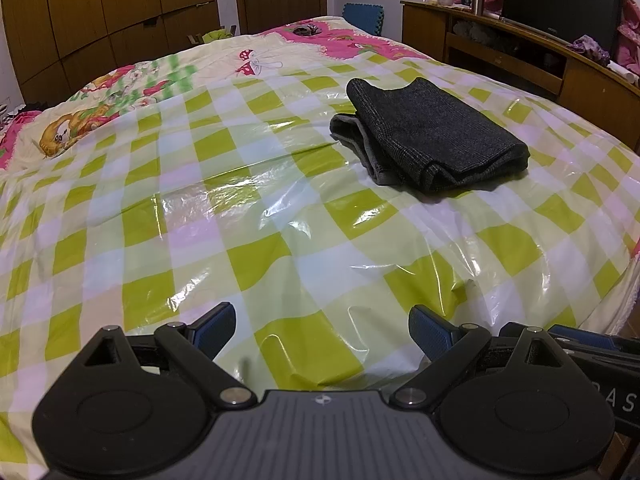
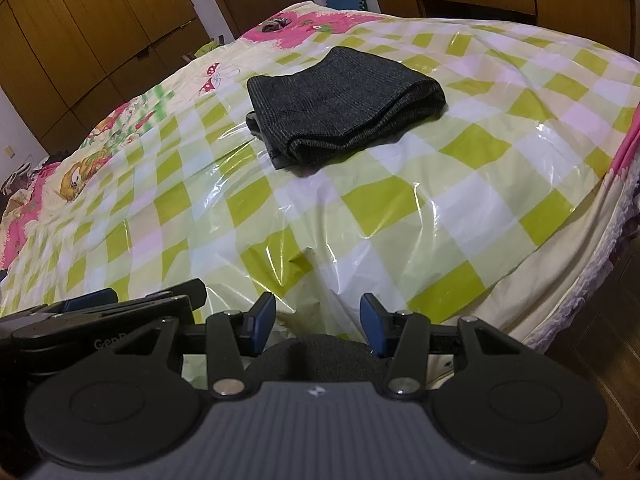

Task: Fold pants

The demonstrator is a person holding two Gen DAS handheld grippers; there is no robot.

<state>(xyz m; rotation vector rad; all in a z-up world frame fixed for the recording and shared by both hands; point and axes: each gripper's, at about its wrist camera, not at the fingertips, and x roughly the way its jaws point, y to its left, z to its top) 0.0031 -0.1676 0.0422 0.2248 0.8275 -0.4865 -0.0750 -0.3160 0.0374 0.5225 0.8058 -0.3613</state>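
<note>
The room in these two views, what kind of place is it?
Most likely a home bedroom: a wide bed under a green-checked plastic cover, tall brown wooden wardrobes, and a low wooden cabinet bearing a black television screen.

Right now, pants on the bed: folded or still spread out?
Folded. The dark pants lie as a compact stacked bundle on the checked plastic sheet, layered edges showing at the near end. Neither gripper touches them.
</note>
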